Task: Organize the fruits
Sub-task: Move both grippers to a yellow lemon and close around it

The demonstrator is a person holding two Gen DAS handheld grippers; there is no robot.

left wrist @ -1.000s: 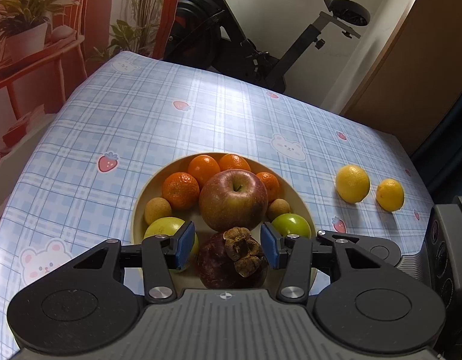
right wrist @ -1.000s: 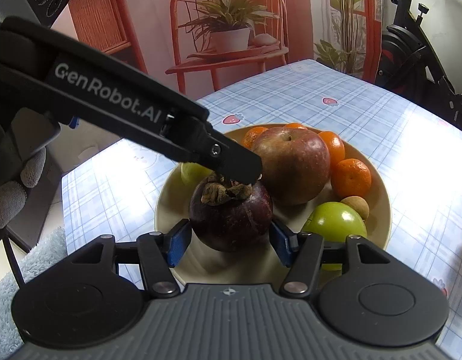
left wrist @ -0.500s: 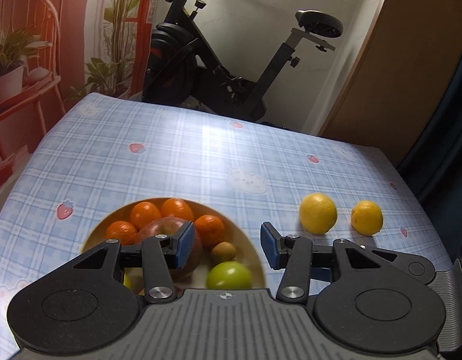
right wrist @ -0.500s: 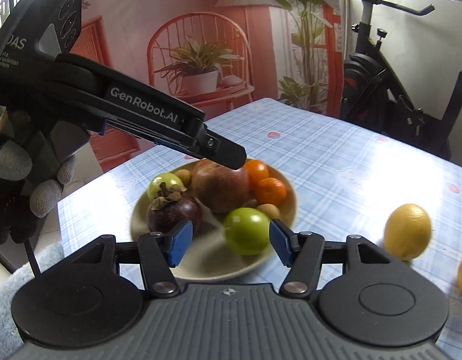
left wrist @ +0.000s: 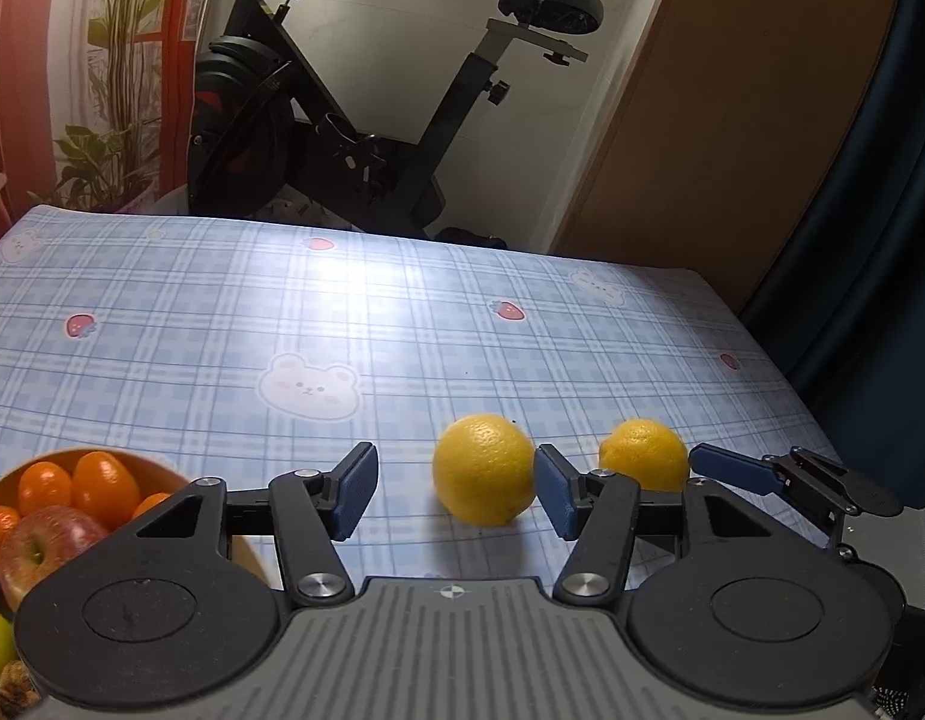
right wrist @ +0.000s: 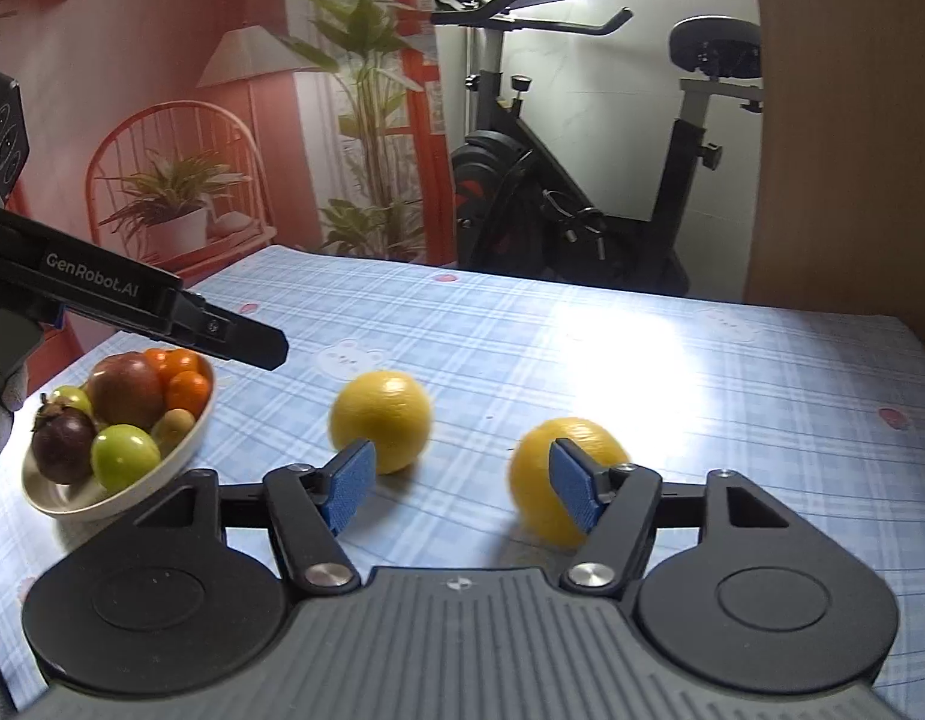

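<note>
Bowl (right wrist: 180,450) holds most fruit; two lemons (left wrist: 485,469) (left wrist: 643,454) remain on surface (left wrist: 222,324); left gripper (left wrist: 453,495) and right gripper (right wrist: 462,489) both open, empty.

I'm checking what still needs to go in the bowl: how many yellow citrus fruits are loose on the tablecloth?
2. One yellow fruit lies nearer the bowl; the other yellow fruit lies farther from it, just ahead of the right gripper.
</note>
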